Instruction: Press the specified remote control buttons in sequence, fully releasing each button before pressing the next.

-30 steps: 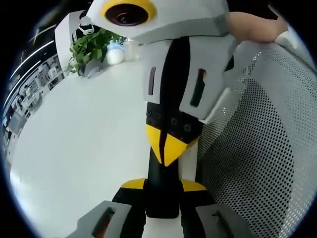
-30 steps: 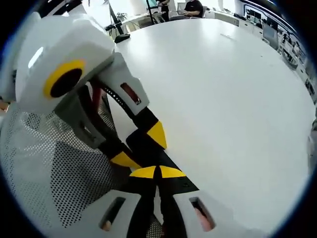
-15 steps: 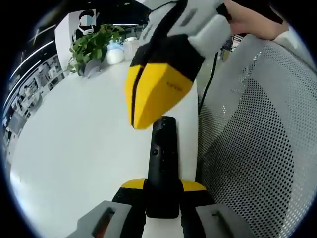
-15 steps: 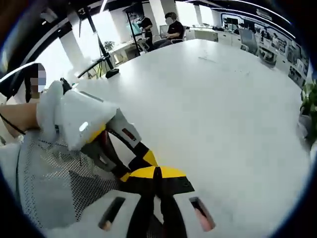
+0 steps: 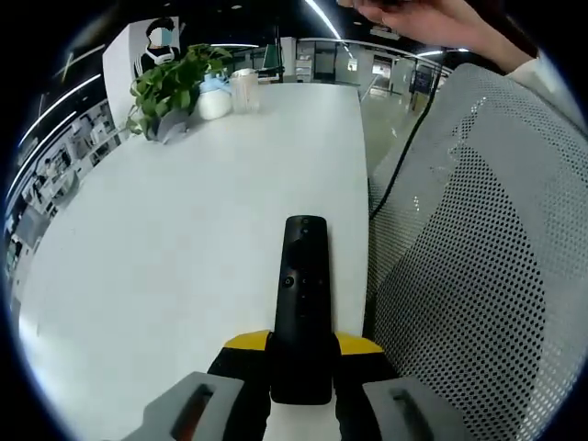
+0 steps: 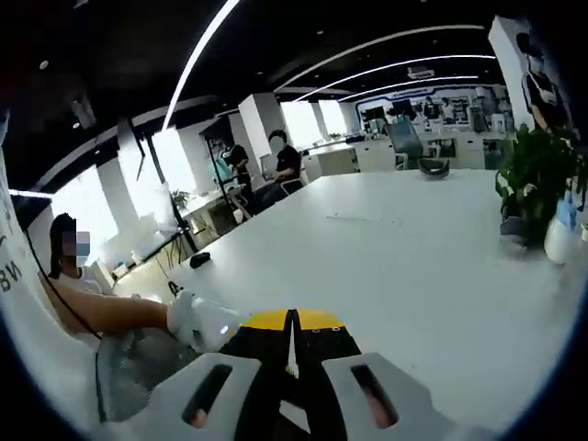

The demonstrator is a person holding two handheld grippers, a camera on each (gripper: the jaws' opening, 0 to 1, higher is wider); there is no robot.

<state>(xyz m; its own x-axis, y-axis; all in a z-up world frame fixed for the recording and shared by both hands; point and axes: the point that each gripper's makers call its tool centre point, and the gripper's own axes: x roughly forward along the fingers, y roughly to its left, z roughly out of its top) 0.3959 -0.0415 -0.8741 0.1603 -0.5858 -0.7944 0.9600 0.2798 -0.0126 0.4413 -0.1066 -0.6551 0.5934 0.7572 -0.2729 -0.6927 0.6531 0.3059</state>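
A black remote control [image 5: 301,294] lies lengthwise over the white table [image 5: 184,239], its button end pointing away from me. My left gripper [image 5: 301,344] is shut on its near end, with a yellow pad on each side. Nothing touches the buttons. My right gripper [image 6: 292,319] is raised over the table [image 6: 413,266]. Its yellow-tipped jaws are shut together with nothing between them. A person's forearm [image 6: 119,312] reaches to a white shape just left of those jaws.
A white mesh chair back [image 5: 478,257] stands close on the right of the remote, with a black cable [image 5: 404,138] beside it. A hand [image 5: 432,18] hovers at the top. A potted plant [image 5: 170,83] and small white containers stand at the table's far end. People sit far behind [image 6: 276,165].
The right gripper, which was down on the remote's buttons, has lifted away and left the left gripper view. Its own view has swung up towards the room. The left gripper and remote have stayed put.
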